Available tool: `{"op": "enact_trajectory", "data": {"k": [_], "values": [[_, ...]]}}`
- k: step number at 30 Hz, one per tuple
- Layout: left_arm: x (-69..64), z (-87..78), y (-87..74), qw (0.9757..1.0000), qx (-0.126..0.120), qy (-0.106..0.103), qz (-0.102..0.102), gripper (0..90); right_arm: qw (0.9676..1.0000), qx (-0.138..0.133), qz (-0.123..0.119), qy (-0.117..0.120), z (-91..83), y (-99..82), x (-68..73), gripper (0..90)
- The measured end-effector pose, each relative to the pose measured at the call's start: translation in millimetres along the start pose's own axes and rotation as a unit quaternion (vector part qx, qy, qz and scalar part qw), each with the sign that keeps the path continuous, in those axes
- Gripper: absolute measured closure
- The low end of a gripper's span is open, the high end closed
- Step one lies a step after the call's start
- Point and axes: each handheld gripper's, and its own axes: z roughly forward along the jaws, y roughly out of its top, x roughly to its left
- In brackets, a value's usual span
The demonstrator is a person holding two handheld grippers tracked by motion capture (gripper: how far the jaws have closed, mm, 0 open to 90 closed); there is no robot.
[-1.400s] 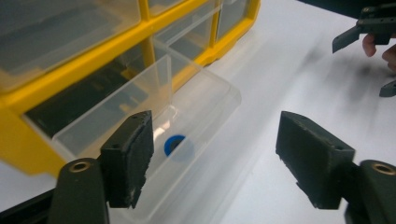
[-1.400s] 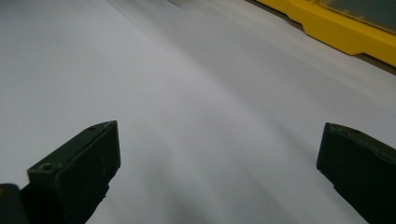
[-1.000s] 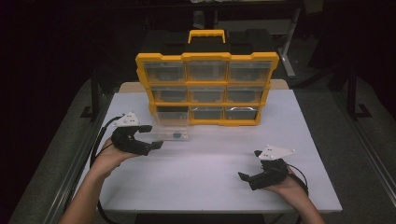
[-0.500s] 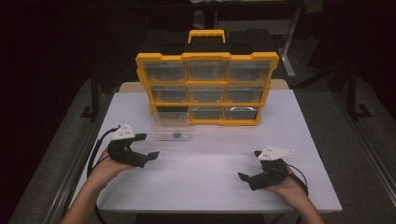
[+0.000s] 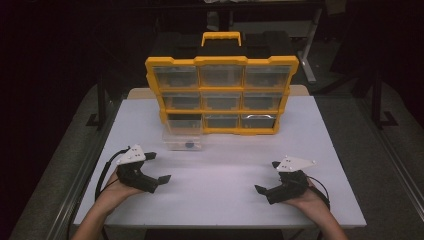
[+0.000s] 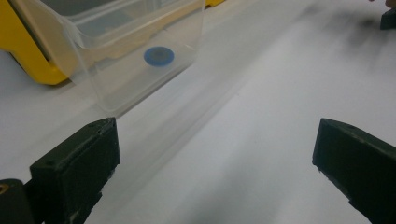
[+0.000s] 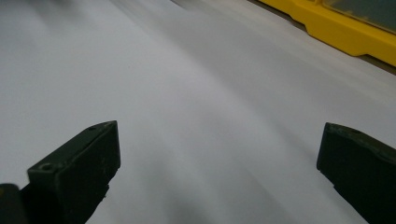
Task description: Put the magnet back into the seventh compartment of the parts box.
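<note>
- The clear bin [image 5: 183,138] stands on the table [image 5: 220,175] just in front of the yellow organizer [image 5: 220,95], before the dark slot at that organizer's lower left; whether its back touches the organizer I cannot tell.
- A small blue disc [image 6: 159,55] lies on the bin's floor, seen through the clear wall in the left gripper view.
- The left gripper [image 5: 161,167] sits on the near side of the bin, a little to its left and apart from it, low over the table.
- Its jaws have just been opening and now stand wide apart with nothing between them but bare tabletop; in the left gripper view the bin's near corner lies ahead of the left-hand jaw, untouched.
- The hand [image 5: 117,189] that carries this gripper comes in from the bottom edge, with a black cable looping beside it.
- The right gripper [image 5: 266,176] is well apart from the bin, at the table's near right, also low over the surface.
- Its jaws are spread wide too and hold nothing; its own view shows plain white table between them and a yellow edge of the organizer far off at the upper right.
- The organizer has three rows of three clear drawers and a handle [image 5: 221,37] on top.
</note>
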Motion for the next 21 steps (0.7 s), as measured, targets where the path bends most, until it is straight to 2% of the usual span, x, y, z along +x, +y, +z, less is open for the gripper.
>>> {"op": "enact_trajectory", "data": {"k": [8,14,21], "values": [[-4.4,3.2,-9.8,1.0,0.0,-0.002,0.002,0.5,1.0,0.0,-0.004,0.0,-0.3,-0.4,-0.7,0.0],[-7.5,3.6,-18.8,1.0,-0.001,0.001,-0.005,0.5,1.0,0.002,-0.003,0.0,0.1,-0.6,-0.1,0.0],[-7.2,6.7,-25.0,1.0,0.007,0.002,0.002,0.6,1.0,0.004,-0.003,-0.002,0.5,-0.8,0.3,0.0]]}}
